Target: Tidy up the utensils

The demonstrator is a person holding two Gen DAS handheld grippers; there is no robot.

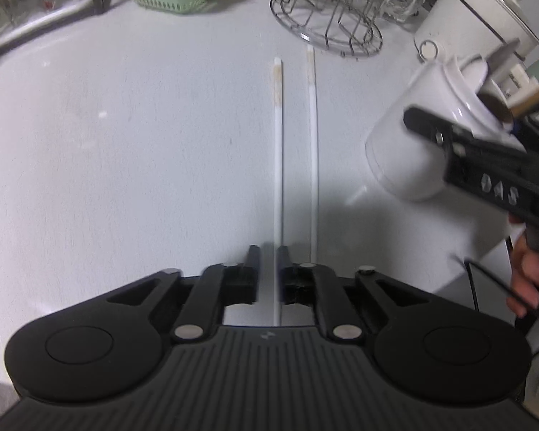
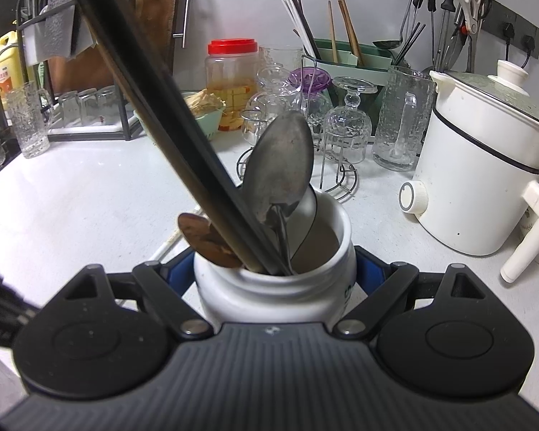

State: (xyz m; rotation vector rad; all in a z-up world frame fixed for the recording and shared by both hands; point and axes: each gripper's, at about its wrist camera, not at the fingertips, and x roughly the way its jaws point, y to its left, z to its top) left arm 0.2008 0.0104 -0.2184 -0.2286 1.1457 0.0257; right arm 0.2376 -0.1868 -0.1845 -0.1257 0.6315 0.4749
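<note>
White kitchen surface (image 1: 125,143) carries two thin white chopsticks (image 1: 278,179) at twelve o'clock; left gripper (image 1: 268,262) fingers slightly spread around one. Likely light, stiff, slippery: pinch mid-length. Right gripper (image 2: 275,269) clamps the jar (image 2: 273,287).

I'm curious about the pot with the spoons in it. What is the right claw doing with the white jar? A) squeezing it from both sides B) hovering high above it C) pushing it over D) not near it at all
A: the right claw has a finger on each side of the white jar, gripping it.
</note>
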